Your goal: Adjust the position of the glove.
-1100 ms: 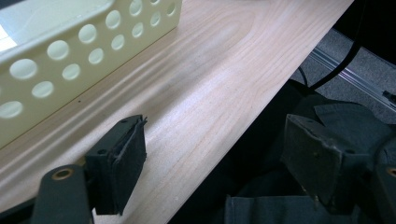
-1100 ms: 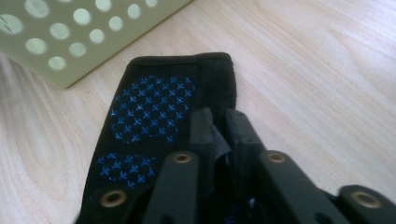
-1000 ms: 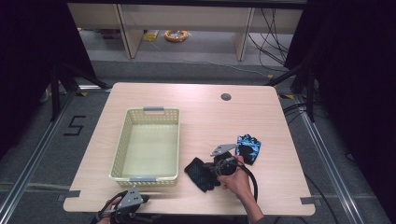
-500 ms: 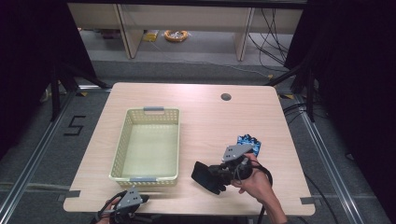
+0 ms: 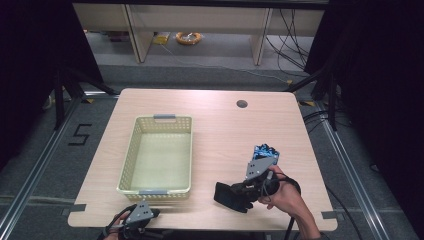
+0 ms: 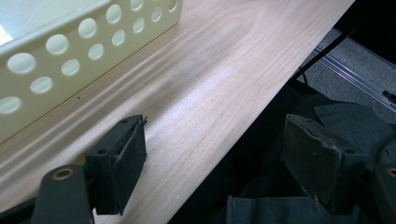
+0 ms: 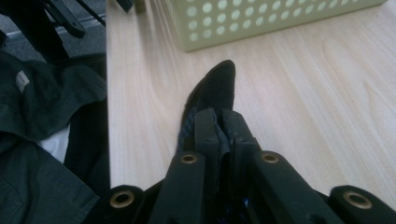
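Fingers of the right gripper clamp a dark glove, its long axis pointing toward the basket.

Lab recording bay, black curtains, floor rails, trailing cables

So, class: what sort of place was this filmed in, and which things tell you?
Probably a lab or recording workspace: a bare wooden table fenced by dark curtains, cables trailing over the floor, and a handheld gripper at work.
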Demonstrator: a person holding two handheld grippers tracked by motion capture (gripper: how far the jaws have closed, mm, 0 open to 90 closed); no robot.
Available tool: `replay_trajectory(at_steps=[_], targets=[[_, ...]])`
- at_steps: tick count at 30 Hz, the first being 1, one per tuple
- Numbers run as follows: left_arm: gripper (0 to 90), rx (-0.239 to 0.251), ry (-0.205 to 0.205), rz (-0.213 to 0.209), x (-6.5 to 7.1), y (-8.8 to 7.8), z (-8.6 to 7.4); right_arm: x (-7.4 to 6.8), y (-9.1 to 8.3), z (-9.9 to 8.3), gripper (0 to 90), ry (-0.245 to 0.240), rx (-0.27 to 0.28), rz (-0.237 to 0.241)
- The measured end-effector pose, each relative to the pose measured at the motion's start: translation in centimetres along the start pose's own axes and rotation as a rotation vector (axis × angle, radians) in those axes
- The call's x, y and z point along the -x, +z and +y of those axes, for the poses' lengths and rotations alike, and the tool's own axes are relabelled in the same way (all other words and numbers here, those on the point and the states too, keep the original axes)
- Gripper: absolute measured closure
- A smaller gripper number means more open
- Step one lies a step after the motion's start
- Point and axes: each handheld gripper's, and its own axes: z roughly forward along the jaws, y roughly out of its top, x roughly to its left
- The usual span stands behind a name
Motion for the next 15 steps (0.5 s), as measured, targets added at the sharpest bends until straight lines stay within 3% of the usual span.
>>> replay_trajectory(at_steps=[3, 6, 7, 8, 10, 12, 14, 15], targets=[[21.6, 0.002, 0.024, 0.012, -0.1, 0.0, 0.1, 1.1, 1.0, -0.3, 86.4, -0.004, -0.022, 0.018], [21.6, 0.006, -0.003, 0.001, 0.0, 0.0, 0.0, 2.2, 2.3, -0.5, 86.1, -0.045, -0.050, 0.046], [21.6, 0.006, -0.006, -0.002, 0.0, 0.0, 0.0, 2.3, 2.6, -0.5, 86.0, -0.026, -0.069, 0.048], [21.7, 0.003, -0.003, 0.000, 0.0, 0.0, 0.0, 2.6, 2.9, -0.5, 85.9, -0.059, -0.067, 0.057], [21.7, 0.002, 0.004, -0.001, 0.0, -0.1, 0.0, 3.0, 3.5, -0.5, 85.5, -0.048, -0.096, 0.054], [21.8, 0.001, 0.024, 0.002, -0.1, -0.1, 0.1, 3.4, 4.1, -0.6, 84.8, -0.090, -0.104, 0.057], [21.9, 0.001, 0.024, 0.006, -0.1, 0.0, 0.0, 3.5, 4.5, -0.7, 83.6, -0.068, -0.139, 0.050], [22.0, -0.002, 0.022, 0.005, -0.1, 0.0, 0.0, 3.6, 4.7, -0.8, 82.5, -0.097, -0.138, 0.056]])
